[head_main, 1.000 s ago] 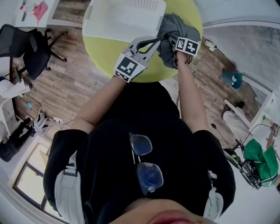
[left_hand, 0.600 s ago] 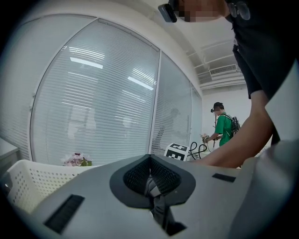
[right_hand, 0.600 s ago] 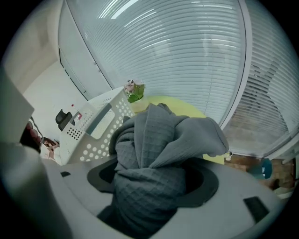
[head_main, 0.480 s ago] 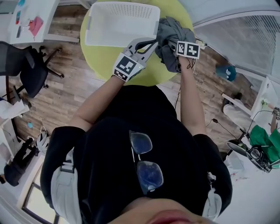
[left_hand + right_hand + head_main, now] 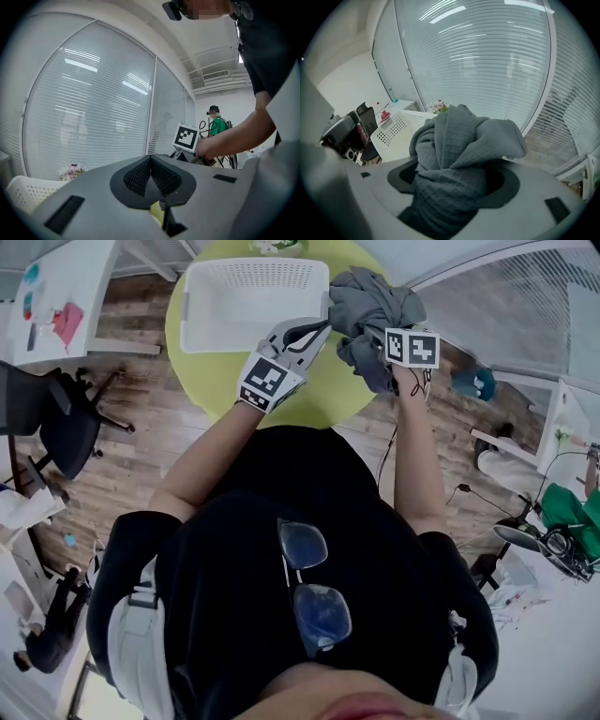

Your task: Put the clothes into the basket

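Since everything rests on it, start with the one round table (image 5: pixel 202 371), which has a smooth lime-green top. On it sits one white plastic basket (image 5: pixel 258 277), rectangular with rounded corners, its walls punched with rows of little holes. There's just one piece of clothing, a grey waffle-knit garment (image 5: pixel 370 306), all bunched and twisted. It's up in the air just past the basket's right rim, not inside. Two grippers, with grey shells and black ribbed pads. The right gripper (image 5: pixel 450 187) has its jaws wide and clamped on that cloth wad. The left gripper (image 5: pixel 151 171) has its pads pressed together on nothing, near the basket's right corner.
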{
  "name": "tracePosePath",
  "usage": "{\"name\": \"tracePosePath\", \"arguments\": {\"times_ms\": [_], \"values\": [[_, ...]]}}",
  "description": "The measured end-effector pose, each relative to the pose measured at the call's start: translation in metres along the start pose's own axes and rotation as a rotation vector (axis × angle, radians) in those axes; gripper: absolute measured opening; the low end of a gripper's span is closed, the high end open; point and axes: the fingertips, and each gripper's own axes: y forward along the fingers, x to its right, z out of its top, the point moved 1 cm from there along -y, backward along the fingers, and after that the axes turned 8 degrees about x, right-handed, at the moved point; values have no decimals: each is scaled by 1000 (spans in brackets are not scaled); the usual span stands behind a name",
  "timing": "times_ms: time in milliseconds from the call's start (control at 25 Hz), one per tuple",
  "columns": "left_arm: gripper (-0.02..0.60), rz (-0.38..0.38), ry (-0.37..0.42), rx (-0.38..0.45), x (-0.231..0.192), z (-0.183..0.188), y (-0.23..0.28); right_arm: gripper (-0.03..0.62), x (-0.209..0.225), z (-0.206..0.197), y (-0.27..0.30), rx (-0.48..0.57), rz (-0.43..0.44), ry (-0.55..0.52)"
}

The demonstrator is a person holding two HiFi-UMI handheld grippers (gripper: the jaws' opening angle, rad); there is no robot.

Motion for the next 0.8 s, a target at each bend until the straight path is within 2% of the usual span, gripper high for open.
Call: {"name": "tracePosePath", "arguments": {"times_ms": [360,560,800], "values": [[11,39,29,46,-18,36,-12,353,-36,71,-27,74,33,-133],[11,76,49,67,-30,52,-21,353,-80,98,-18,113,154,-193],[11,161,76,66,-55,60,-48,353,-148,121,1,107,288,-352]]}}
